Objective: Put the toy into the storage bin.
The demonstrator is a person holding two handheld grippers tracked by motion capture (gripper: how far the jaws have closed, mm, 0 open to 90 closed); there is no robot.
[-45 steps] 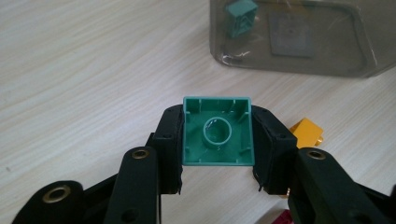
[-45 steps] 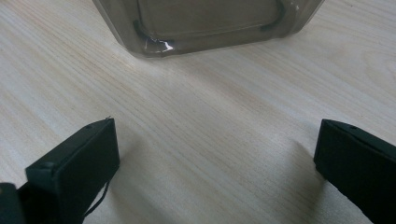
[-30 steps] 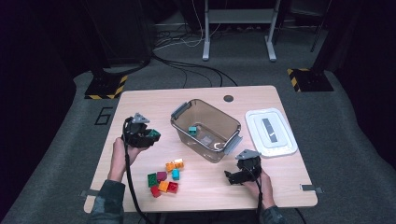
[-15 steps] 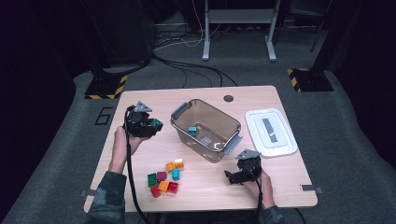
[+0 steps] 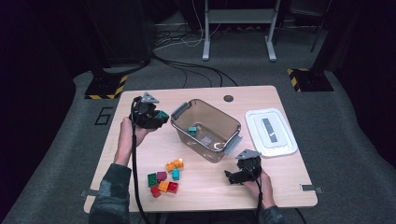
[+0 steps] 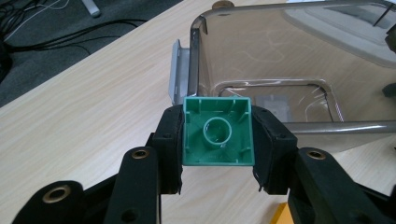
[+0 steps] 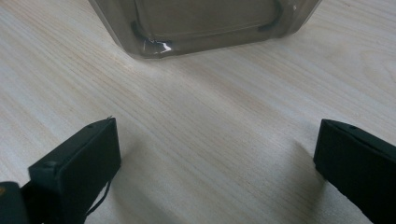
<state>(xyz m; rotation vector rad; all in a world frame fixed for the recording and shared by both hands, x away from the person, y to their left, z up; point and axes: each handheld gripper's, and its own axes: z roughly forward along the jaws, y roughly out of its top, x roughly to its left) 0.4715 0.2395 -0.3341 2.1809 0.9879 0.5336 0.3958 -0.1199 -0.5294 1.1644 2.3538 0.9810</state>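
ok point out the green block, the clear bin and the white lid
green block [image 6: 218, 132]: left gripper view, hollow underside
clear bin [image 5: 232, 125]: high view, far rim
white lid [image 5: 280, 142]: high view, flat top

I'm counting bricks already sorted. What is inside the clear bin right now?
One teal brick lies on the floor of the clear bin, next to a grey label. The near wall's glare may hide anything small behind it.

left gripper [image 5: 159, 116] with green brick [image 6: 218, 131], lifted toward bin [image 5: 187, 122]

Your left gripper [image 5: 156, 117] is raised on a bent arm, its jaws clamped. Your right gripper [image 5: 232, 175] sits low, seemingly near the surface, jaws wide apart.
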